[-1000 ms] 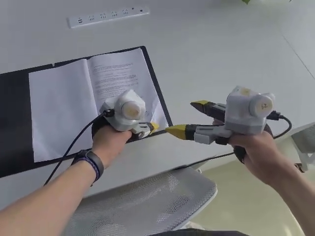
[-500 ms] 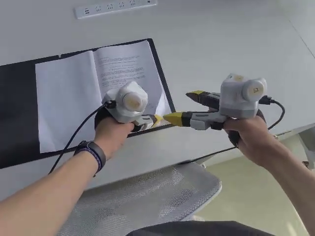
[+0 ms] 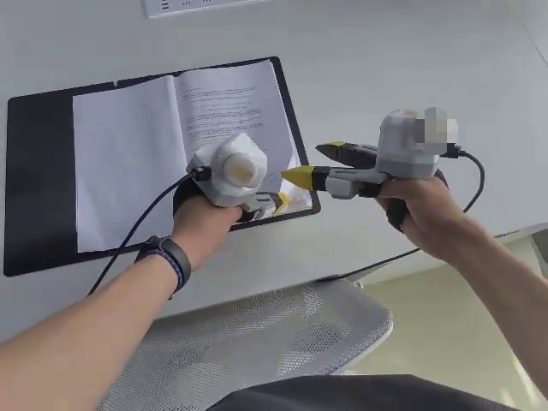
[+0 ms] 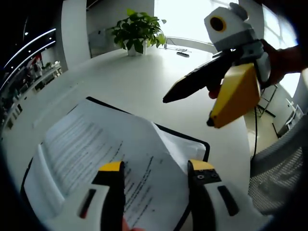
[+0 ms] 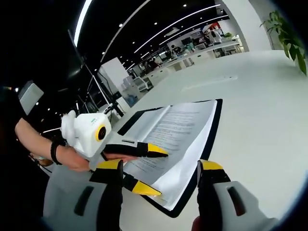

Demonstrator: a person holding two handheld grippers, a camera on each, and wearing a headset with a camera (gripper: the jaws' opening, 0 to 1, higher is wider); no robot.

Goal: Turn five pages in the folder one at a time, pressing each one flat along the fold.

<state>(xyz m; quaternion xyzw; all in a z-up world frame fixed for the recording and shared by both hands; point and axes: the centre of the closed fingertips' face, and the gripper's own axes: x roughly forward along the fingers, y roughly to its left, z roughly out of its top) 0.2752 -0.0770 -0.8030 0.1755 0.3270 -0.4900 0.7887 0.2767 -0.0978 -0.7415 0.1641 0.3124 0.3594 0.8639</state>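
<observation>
Entry: page-turning at a workbench; progress part-way at most, count of turned sheets not readable.

1. Grey mesh chair back, nearest the viewer, below the bench edge; a forearm with a dark wristband crossed above it.
2. Left gripper, white-bodied with yellow-tipped jaws; jaws stood apart over the near outer corner of the printed right-hand page; nothing was clamped; whether a tip touched the paper could not be told.
3. Right gripper, same make; jaws spread wide and empty; it was held just beside the folder's right edge, tips pointing toward the left gripper, clear of the paper.
4. Black folder, lying open and flat on the white tabletop; the blank left-hand page lay smooth against the fold; the printed page lay on the right, its near corner slightly raised in the left gripper view.
5. White power strip, farthest, at the back of the table.

Assessment: the blank sheet on the left suggested at least one turn was done and pressed; the page in hand was not yet lifted; judged remaining: pinching that corner, carrying it over, pressing along the fold, then the rest of the five.
</observation>
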